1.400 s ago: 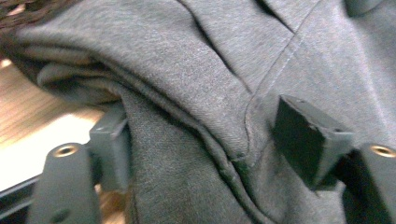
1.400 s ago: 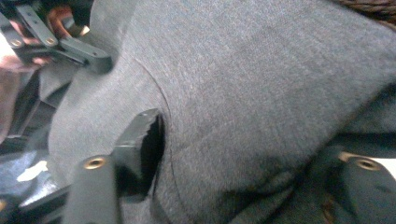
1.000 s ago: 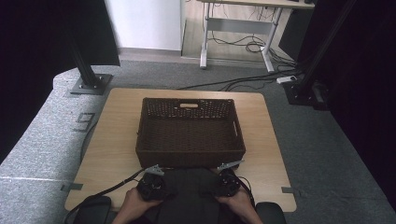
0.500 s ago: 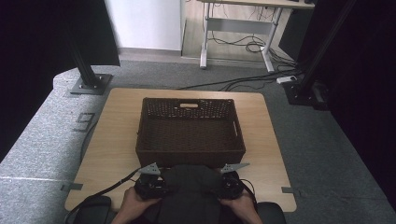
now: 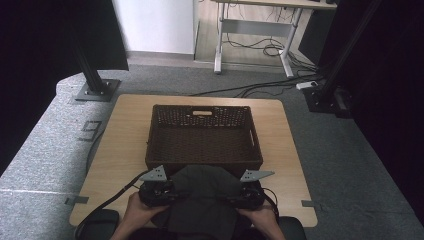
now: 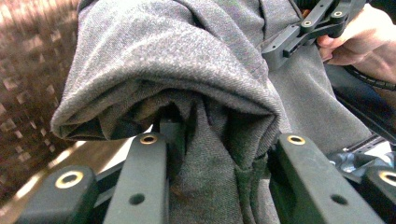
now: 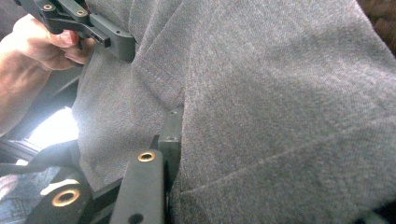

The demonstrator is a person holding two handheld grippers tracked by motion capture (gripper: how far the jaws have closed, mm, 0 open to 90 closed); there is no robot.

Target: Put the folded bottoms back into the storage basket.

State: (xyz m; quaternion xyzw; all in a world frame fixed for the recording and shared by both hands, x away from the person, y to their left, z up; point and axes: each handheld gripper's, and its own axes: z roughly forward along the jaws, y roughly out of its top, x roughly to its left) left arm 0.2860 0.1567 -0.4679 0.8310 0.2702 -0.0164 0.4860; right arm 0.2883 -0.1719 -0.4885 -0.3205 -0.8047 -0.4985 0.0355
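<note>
Grey cloth point(image 5: 202, 197) at the frame's bottom centre is pinched by both the left gripper point(image 5: 159, 192) and right gripper point(image 5: 246, 195), jaws clamped on its folds.

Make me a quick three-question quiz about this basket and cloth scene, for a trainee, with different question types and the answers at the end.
1. True or false: the dark grey cloth already lies wholly inside the brown wicker basket.
2. Multiple choice: where is the cloth relative to the basket? A) behind its far wall B) at its near wall, on the person's side C) to its left, on bare table
3. Fill in: in the high view, the cloth is held between the left gripper and the ____ gripper.

Key: 1 false, it bunches at the near edge and the basket floor looks bare. 2 B. 3 right; both grippers have cloth between their jaws.
</note>
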